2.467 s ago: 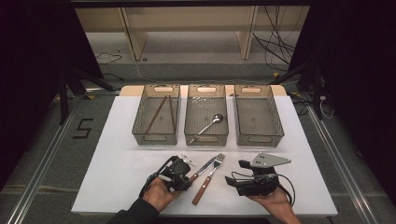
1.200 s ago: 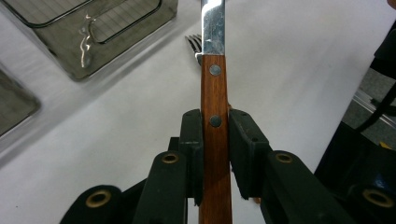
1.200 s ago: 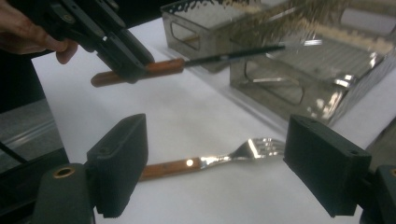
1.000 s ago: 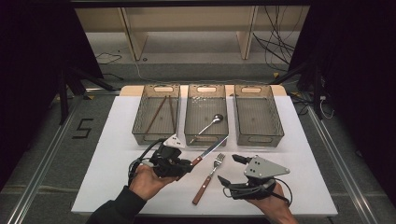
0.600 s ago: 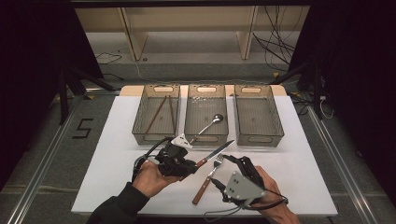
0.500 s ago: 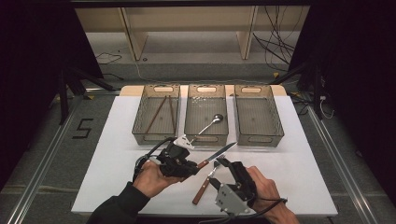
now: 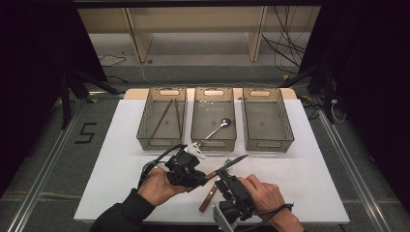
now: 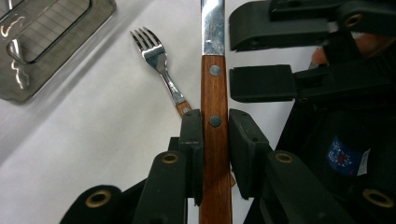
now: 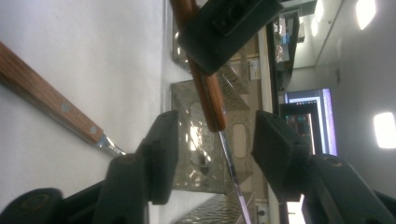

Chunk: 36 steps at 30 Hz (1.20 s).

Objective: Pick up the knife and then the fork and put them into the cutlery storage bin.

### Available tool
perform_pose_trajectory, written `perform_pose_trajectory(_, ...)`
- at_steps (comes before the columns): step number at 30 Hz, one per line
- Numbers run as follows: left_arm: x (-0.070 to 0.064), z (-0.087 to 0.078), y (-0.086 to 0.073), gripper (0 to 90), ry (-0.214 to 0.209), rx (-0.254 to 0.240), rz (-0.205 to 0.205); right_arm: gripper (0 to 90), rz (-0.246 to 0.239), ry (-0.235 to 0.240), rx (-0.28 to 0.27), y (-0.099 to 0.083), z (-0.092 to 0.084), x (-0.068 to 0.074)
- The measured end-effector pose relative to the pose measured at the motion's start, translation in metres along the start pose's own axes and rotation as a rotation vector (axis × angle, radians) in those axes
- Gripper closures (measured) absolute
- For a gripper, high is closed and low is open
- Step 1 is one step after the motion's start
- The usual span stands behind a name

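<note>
Knife [image 8: 214, 93] clamped by its wooden handle in left gripper [image 8: 215, 128]; right gripper [image 9: 212, 135] jaws, just closing, straddle it without touching

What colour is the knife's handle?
Reddish-brown wood with silver rivets on the knife's handle; clearest in the left gripper view.

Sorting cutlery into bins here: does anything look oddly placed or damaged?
Nothing damaged. The knife is off the table, clamped in the left claw, while the right claw closes around it. The fork lies flat.
</note>
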State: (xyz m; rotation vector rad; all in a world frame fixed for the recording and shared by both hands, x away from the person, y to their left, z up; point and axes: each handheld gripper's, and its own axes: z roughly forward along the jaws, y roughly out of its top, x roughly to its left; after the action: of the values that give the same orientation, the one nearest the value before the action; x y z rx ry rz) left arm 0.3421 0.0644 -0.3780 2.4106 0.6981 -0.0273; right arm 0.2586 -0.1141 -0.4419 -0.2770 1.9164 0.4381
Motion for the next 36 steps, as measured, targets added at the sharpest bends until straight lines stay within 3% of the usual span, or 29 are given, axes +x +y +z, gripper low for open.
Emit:
perform_pose_trajectory(1, -0.0009, 0.0005, 0.0005, 75.9, -0.002, 0.002, 0.0, 55.3, -0.03, -0.008, -0.001, 0.0005, 0.002, 0.0007)
perform_pose_trajectory(9, -0.0034, 0.0026, 0.004, 75.8, -0.028, 0.024, 0.011, 67.6, -0.078, -0.012, 0.004, 0.0008, 0.0036, 0.0046)
perform_pose_trajectory(14, -0.002, 0.004, 0.0047, 75.8, -0.038, 0.035, 0.005, 70.5, -0.086, -0.012, 0.017, 0.0012, 0.0027, 0.0063)
perform_pose_trajectory(19, -0.0015, 0.0037, 0.0049, 75.8, -0.043, 0.047, -0.002, 79.9, -0.111, 0.006, 0.012, 0.0018, 0.0026, 0.0099)
perform_pose_trajectory(30, -0.0019, 0.0, 0.0059, 75.5, -0.052, 0.04, -0.004, 81.5, -0.113, -0.006, 0.012, 0.0026, 0.0006, 0.007)
perform_pose_trajectory(32, -0.0019, 0.0, 0.0059, 73.8, -0.051, 0.034, -0.005, 81.6, -0.118, -0.009, 0.012, 0.0026, 0.0005, 0.007)
perform_pose_trajectory(36, -0.001, -0.0038, 0.0063, 60.5, -0.045, 0.007, -0.026, 81.6, -0.126, -0.01, 0.009, 0.0019, -0.0007, 0.0062)
